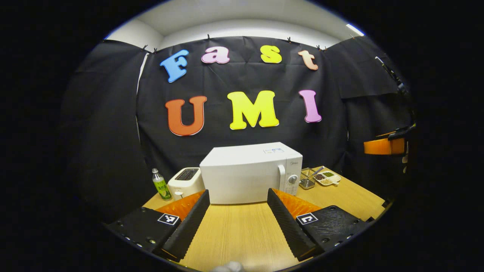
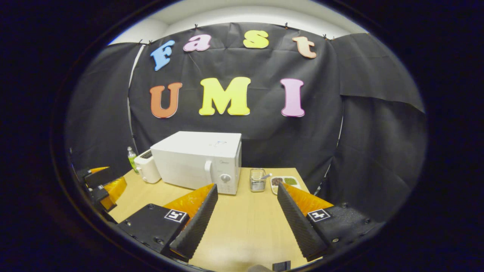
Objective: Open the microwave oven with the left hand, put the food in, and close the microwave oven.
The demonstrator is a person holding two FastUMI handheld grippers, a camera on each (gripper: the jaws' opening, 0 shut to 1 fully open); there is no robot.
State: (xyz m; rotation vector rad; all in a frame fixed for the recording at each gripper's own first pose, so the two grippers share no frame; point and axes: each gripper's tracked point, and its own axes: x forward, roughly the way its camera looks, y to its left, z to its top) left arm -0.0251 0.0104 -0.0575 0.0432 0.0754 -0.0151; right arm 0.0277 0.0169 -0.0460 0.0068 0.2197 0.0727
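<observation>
A white microwave oven (image 1: pixel 247 172) (image 2: pixel 198 160) stands at the back of the wooden table (image 1: pixel 242 234), door closed, with its handle (image 1: pixel 281 177) and dial on its right side. A white divided tray of food (image 1: pixel 328 177) (image 2: pixel 285 182) lies to the right of it. My left gripper (image 1: pixel 238 223) hovers open over the table in front of the microwave, nothing between its fingers. My right gripper (image 2: pixel 247 219) is open too, in front of the oven's right end and the tray. The left gripper (image 2: pixel 100 187) also appears at the left edge of the right gripper view.
A white toaster (image 1: pixel 185 182) (image 2: pixel 146 170) and a green bottle (image 1: pixel 162 185) (image 2: pixel 132 158) stand left of the microwave. A small wire basket (image 1: pixel 307 178) (image 2: pixel 258 180) sits between microwave and food tray. Black cloth walls close the booth behind and at the sides.
</observation>
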